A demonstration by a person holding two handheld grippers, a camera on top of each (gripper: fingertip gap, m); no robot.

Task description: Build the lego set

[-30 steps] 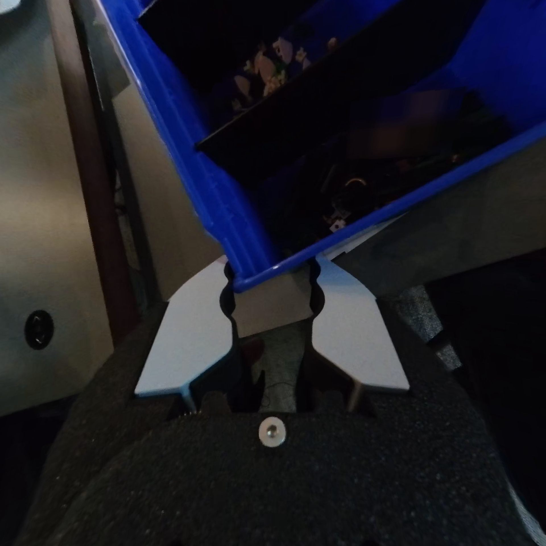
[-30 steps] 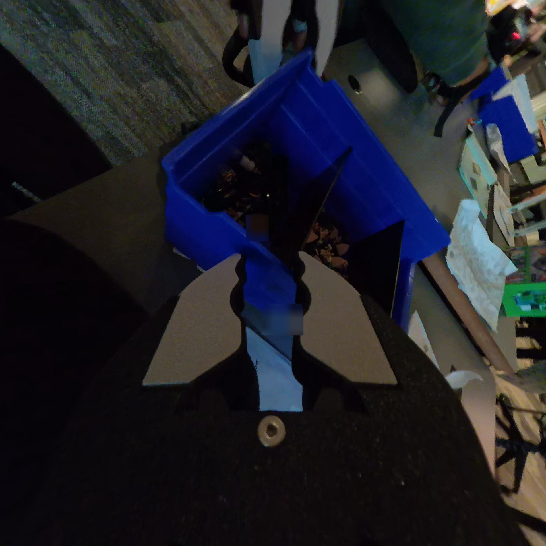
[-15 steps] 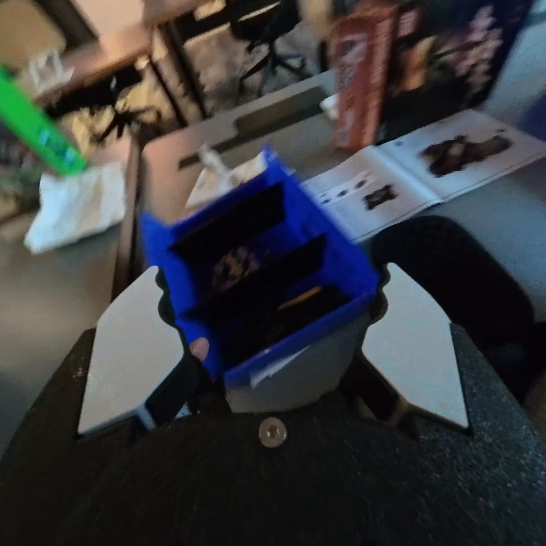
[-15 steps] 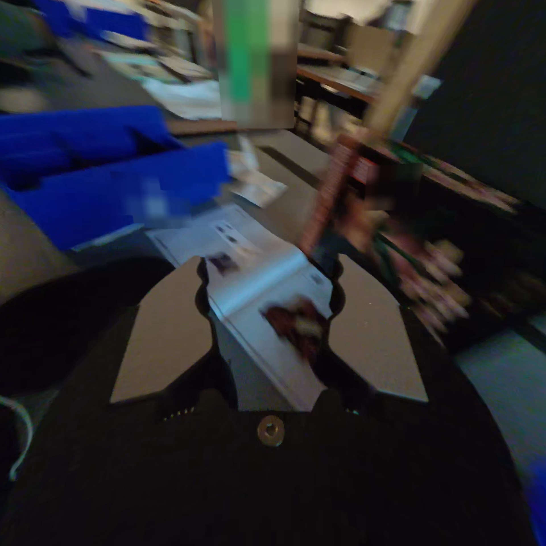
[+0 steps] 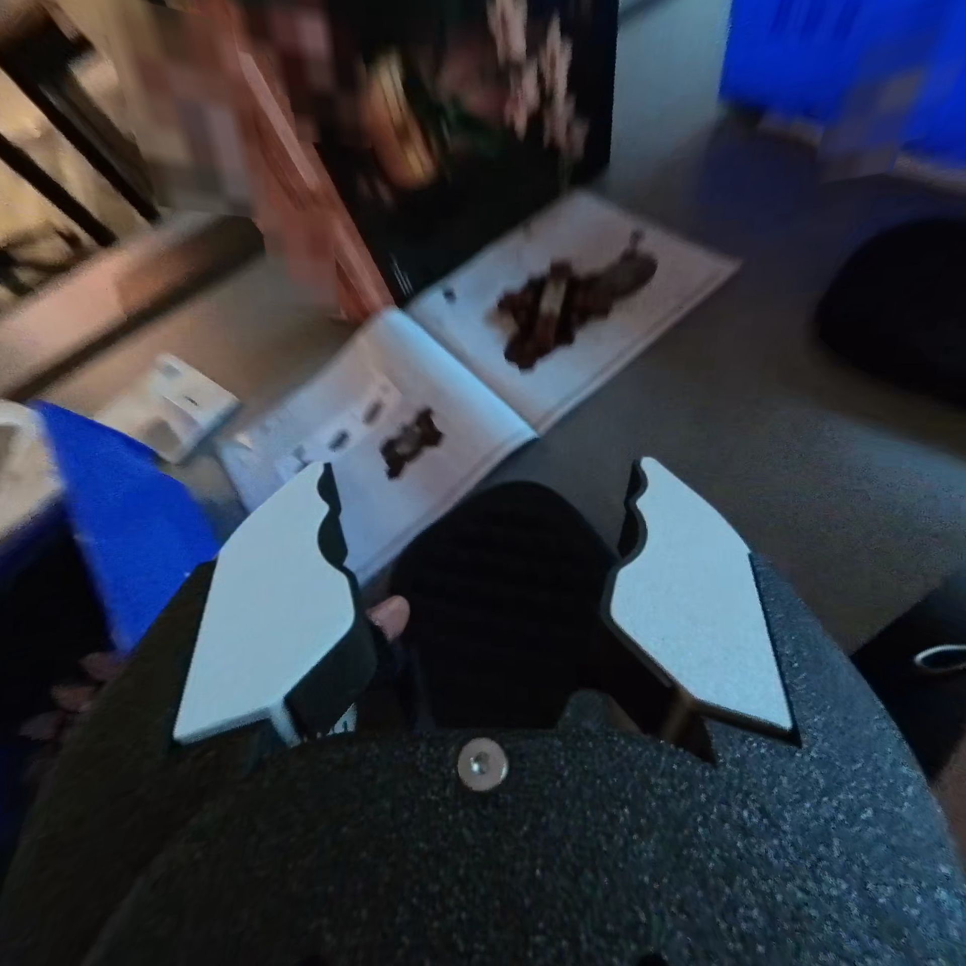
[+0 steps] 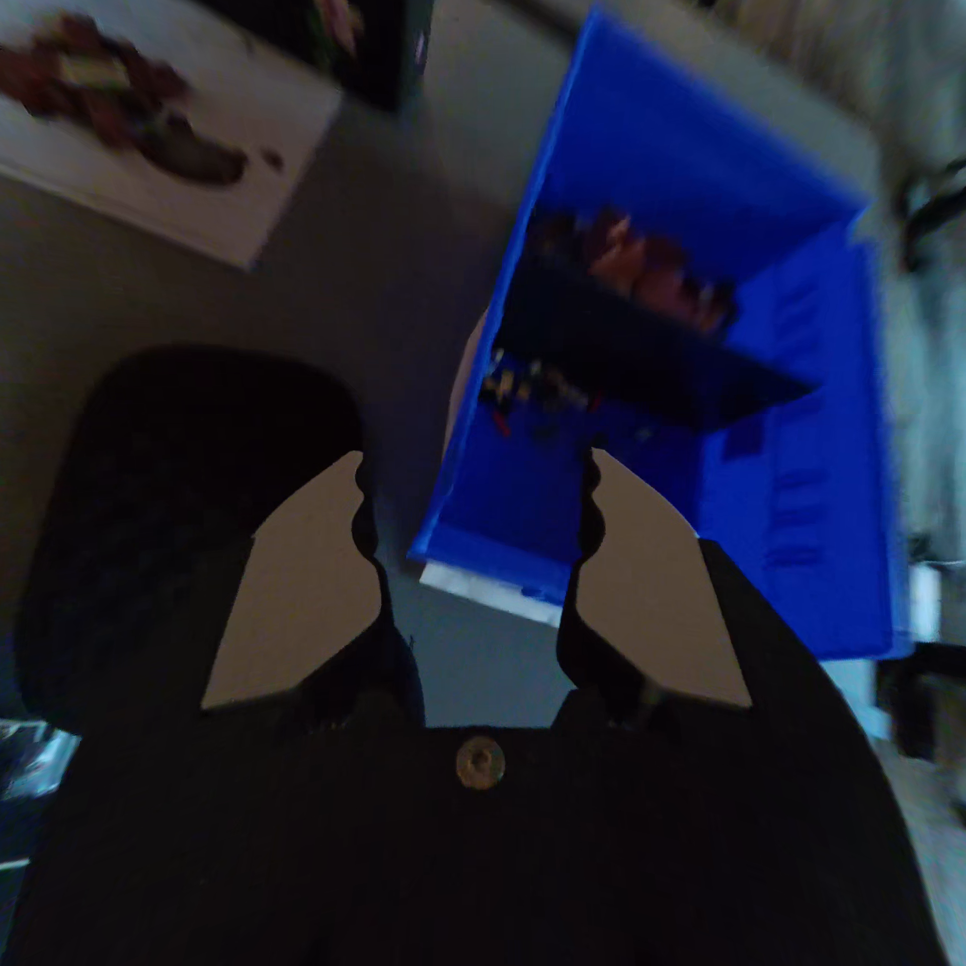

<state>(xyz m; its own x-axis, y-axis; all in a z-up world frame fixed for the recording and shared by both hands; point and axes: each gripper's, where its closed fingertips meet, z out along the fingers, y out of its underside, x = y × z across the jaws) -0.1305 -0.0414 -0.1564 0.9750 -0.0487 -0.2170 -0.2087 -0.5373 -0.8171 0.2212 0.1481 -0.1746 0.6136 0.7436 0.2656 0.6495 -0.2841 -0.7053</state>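
blue bin (image 6: 653, 470), divided, small parts inside, on grey table (image 6: 366, 292); near corner lies between wide-spread fingers of right gripper (image 6: 476, 460), contact not discernible. left gripper (image 5: 481, 470) wide apart, bare, above black pad (image 5: 496, 575); open booklet (image 5: 470, 376) beyond, dark box (image 5: 470, 130) farthest.

left tongs (image 5: 481, 515) spread, bare | above black pad (image 5: 502, 575) | open booklet (image 5: 444, 397) beyond
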